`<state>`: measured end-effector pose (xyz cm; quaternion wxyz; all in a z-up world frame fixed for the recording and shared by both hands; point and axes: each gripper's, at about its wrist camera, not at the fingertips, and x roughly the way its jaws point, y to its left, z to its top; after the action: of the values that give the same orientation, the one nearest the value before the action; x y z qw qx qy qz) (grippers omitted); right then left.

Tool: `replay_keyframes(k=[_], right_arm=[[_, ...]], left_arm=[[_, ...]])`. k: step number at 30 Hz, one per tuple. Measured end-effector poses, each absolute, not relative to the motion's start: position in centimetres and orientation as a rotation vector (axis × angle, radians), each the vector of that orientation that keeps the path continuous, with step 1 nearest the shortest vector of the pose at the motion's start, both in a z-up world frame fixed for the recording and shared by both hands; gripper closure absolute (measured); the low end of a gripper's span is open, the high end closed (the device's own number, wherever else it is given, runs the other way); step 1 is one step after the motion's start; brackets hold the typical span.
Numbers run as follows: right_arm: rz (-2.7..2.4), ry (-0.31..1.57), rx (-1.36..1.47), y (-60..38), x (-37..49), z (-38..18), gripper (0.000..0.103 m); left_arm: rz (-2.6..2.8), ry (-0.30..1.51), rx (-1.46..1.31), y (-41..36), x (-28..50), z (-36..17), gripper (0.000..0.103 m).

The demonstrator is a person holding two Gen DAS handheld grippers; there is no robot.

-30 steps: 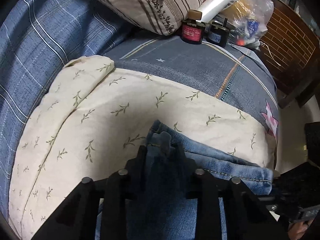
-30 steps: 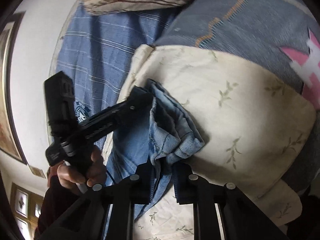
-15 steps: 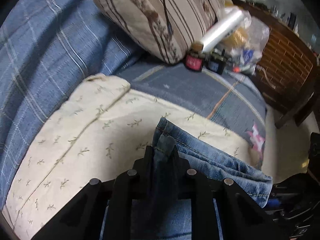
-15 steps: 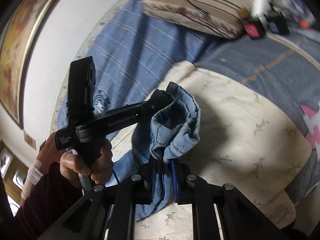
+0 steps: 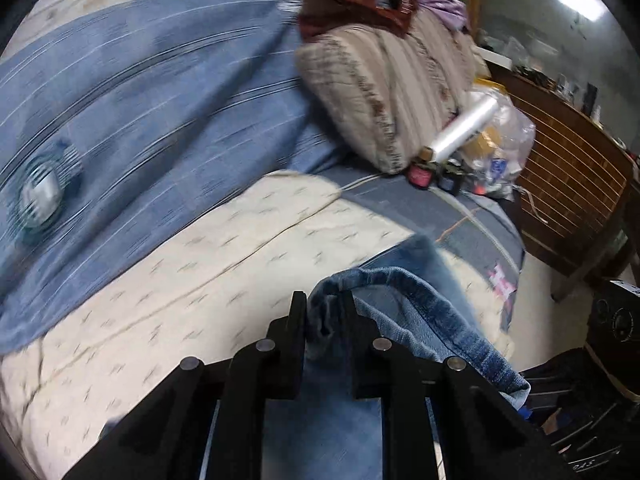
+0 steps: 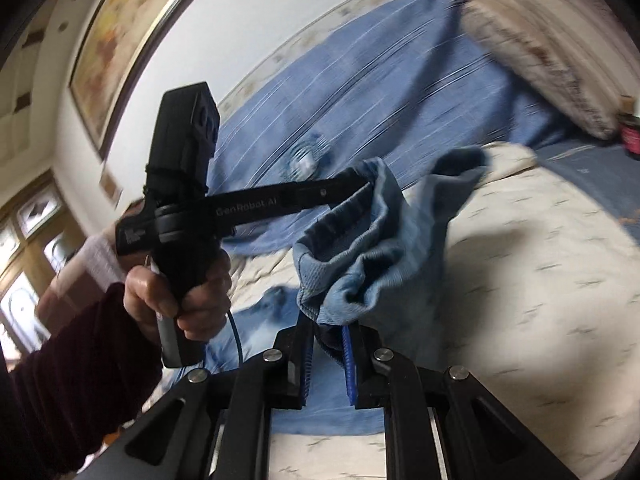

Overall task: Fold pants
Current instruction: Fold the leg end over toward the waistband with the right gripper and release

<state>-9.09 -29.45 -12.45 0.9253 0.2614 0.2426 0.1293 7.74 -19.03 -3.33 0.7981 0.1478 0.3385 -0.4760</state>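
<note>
Left gripper [image 5: 325, 312] jaws pinching a bunched hem of the jeans [image 5: 420, 312], bottom centre of the left wrist frame. Right gripper [image 6: 327, 332] jaws also clamped on denim, bottom centre of its frame. Jeans hang lifted between the two, above the cream sheet [image 5: 168, 280] on the bed. In the right view, the hand [image 6: 180, 296] gripping the left tool's handle sits at left. Striped pillow [image 5: 384, 96] upper right in the left view; small jars [image 5: 420, 174] just below it. Both frames motion-blurred.
</note>
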Motion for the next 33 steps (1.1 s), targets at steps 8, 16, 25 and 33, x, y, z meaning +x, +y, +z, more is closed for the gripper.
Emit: replay_keyframes(k=[8, 16, 25, 33], right_arm=[[0.38, 0.759, 0.431, -22.7, -4.0, -17.1, 0.084], [0.601, 0.861, 0.498, -22.7, -3.4, -17.6, 0.033], [0.481, 0.632, 0.773, -31.5, -6.1, -15.6, 0.023], [0.204, 0.599, 1.018, -37.9, -6.8, -18.3, 0.023]], left_arm=[[-0.75, 0.891, 0.253, -8.6, 10.6, -9.5, 0.085], [-0.639, 0.979, 0.154, -3.2, 10.3, -11.5, 0.085], [-0.774, 0.869, 0.054, -7.0, 7.7, -6.3, 0.052], [-0.876, 0.793, 0.025, -13.2, 3.5, -3.9, 0.028]])
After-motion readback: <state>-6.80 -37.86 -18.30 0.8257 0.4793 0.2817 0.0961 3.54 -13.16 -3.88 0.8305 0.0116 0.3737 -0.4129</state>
